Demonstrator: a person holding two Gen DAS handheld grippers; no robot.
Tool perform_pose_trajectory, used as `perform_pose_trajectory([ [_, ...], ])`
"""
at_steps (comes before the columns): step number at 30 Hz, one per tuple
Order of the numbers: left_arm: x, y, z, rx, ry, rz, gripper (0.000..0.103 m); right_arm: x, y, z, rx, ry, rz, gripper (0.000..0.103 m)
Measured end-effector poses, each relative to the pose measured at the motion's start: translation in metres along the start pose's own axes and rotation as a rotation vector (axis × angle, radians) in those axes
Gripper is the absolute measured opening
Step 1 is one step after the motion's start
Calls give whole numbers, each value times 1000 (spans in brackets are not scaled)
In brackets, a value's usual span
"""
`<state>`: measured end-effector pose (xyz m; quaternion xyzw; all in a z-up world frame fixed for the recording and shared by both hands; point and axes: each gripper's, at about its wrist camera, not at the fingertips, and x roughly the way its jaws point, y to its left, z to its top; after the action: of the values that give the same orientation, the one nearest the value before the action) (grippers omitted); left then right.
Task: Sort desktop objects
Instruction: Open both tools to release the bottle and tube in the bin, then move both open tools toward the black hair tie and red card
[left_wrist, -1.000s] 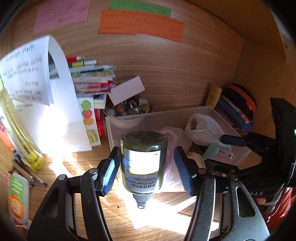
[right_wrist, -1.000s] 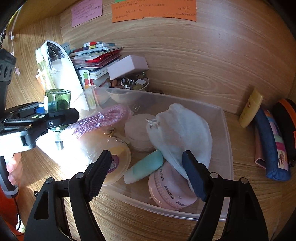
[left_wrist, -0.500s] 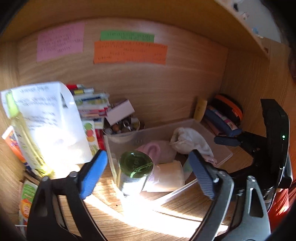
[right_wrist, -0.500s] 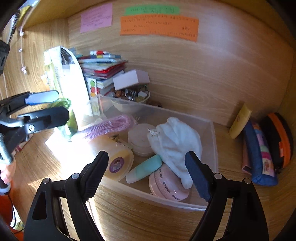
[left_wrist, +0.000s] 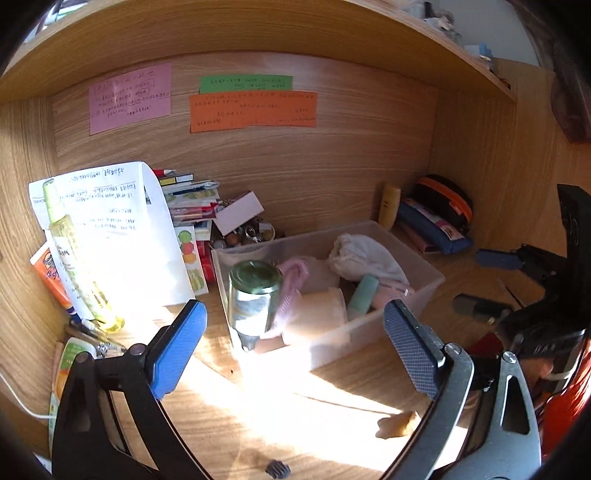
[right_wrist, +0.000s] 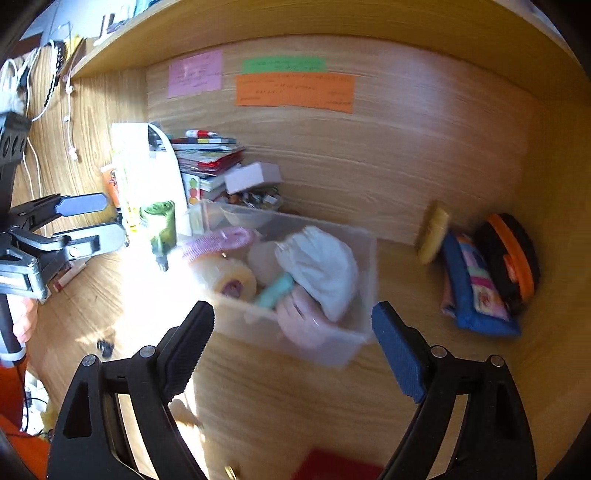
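The green glass bottle (left_wrist: 255, 299) stands upside down at the near-left corner of the clear plastic bin (left_wrist: 406, 254), its long axis close to vertical with the flat base up and the narrow nozzle down. From the right wrist view it (right_wrist: 161, 229) seems to sit just outside the bin's left wall, nozzle pointing at the desk; whether it touches the wall I cannot tell.

The left gripper (left_wrist: 295, 347) hangs near the bottle with its blue-padded fingers (left_wrist: 177, 347) spread wide apart, holding nothing. The right gripper (right_wrist: 291, 347) is likewise wide apart and empty, on the near side of the bin.

Inside the bin I count one white drawstring pouch (left_wrist: 362, 254), one mint-green tube (left_wrist: 364, 295), one pink netted item (left_wrist: 291, 280), one cream roll (left_wrist: 317, 314) and one pink jar (right_wrist: 303, 325), the last blurred.

Left of the bin lean one white printed sheet (left_wrist: 110, 229) and one tall yellow spray bottle (left_wrist: 74, 258), with one orange tube (left_wrist: 48, 273) behind. A stack of books (left_wrist: 192, 199) sits far left, one small white box (left_wrist: 238, 218) atop a bowl of trinkets (left_wrist: 251, 234). Right of the bin lie one yellow tube (left_wrist: 389, 206), one blue pencil case (left_wrist: 432, 229) and one black-and-orange pouch (left_wrist: 447, 199). Three paper notes hang on the far wall: pink (left_wrist: 129, 98), green (left_wrist: 245, 84) and orange (left_wrist: 253, 110).
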<state>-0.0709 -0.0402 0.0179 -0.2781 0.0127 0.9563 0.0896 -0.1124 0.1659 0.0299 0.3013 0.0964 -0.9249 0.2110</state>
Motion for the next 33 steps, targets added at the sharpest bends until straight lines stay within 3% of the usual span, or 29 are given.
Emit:
perform_pose_trajectory([
  [5, -5, -7, -21, 13, 28, 21, 99, -17, -24, -27, 34, 42, -100, 91],
  [11, -1, -2, -52, -19, 105, 50, 99, -13, -41, -69, 100, 141, -151, 91],
  [18, 12, 10, -95, -82, 236, 44, 99, 3, -38, -113, 141, 246, -127, 91],
  [25, 5, 12, -118, -85, 269, 58, 99, 8, -33, -123, 168, 227, -95, 92],
  [27, 4, 13, -119, -87, 269, 57, 99, 9, -28, -123, 147, 211, -105, 88],
  [30, 4, 13, -121, -85, 264, 42, 96, 9, -21, -121, 126, 194, -79, 66],
  [33, 7, 13, -122, -80, 279, 24, 73, 9, -15, -118, 104, 190, -56, 57],
])
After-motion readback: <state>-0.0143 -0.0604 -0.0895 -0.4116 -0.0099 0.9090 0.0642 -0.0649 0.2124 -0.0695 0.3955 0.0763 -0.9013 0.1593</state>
